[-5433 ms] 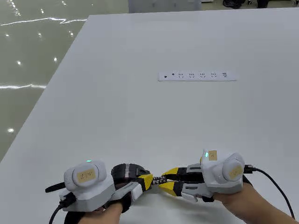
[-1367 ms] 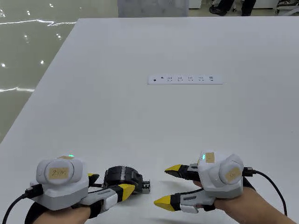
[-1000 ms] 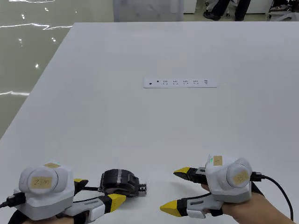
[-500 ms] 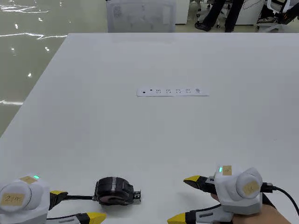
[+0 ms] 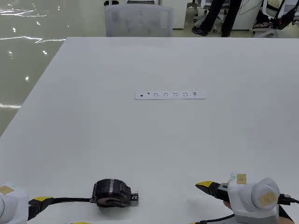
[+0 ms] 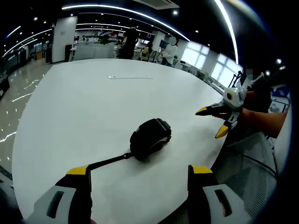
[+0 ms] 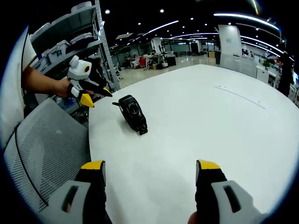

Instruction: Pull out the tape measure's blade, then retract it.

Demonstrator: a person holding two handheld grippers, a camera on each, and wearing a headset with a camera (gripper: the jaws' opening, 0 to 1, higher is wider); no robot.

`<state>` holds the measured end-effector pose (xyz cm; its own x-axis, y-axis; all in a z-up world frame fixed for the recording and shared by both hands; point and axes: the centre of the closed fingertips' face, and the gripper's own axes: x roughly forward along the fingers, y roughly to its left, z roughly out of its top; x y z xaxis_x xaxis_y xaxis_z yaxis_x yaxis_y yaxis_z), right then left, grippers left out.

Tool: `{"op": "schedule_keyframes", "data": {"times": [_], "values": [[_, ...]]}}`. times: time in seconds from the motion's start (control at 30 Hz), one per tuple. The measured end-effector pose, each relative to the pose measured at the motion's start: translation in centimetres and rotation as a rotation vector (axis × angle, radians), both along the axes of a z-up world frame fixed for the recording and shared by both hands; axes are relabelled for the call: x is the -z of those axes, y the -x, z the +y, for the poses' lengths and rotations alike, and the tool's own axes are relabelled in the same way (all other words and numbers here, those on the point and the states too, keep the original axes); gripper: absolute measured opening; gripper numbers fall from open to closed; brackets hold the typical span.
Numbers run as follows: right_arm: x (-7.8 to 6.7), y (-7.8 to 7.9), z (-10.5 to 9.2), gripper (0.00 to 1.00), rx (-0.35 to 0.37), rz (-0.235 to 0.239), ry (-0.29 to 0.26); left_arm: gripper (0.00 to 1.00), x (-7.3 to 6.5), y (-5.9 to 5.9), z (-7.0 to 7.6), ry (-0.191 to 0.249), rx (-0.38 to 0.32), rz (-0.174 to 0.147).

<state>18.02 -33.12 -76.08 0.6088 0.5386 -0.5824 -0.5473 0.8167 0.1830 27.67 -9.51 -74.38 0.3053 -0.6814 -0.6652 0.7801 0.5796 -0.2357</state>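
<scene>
Head view: the tape measure lies near the white table's front edge (blade in). Left gripper view: the left gripper gapes wide and empty, the tape measure just ahead. Right gripper view: the right gripper gapes empty too, farther off.

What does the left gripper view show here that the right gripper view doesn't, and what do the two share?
Left gripper view: the right gripper, open, near the table's edge, and people standing beyond the far end of the table. Right gripper view: the left gripper, open, with a shelving rack behind it, and the tape measure's metal hook end turned toward the camera. Shared: the white table, the black tape measure lying on it with no blade out and neither gripper touching it, and the power strip farther off.
</scene>
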Motion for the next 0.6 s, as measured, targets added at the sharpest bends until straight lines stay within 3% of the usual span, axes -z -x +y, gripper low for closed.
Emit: {"op": "schedule_keyframes", "data": {"times": [0.4, 0.6], "values": [[0.0, 2.1, -2.9, 0.85, 0.065, 0.016, 0.017, 0.87, 0.0, 0.4, 1.3, -0.006, 0.011, 0.013], [0.0, 2.9, -3.9, 0.85, 0.083, 0.023, 0.033, 0.88, -0.6, 0.7, 1.7, 0.009, 0.03, -0.008]]}}
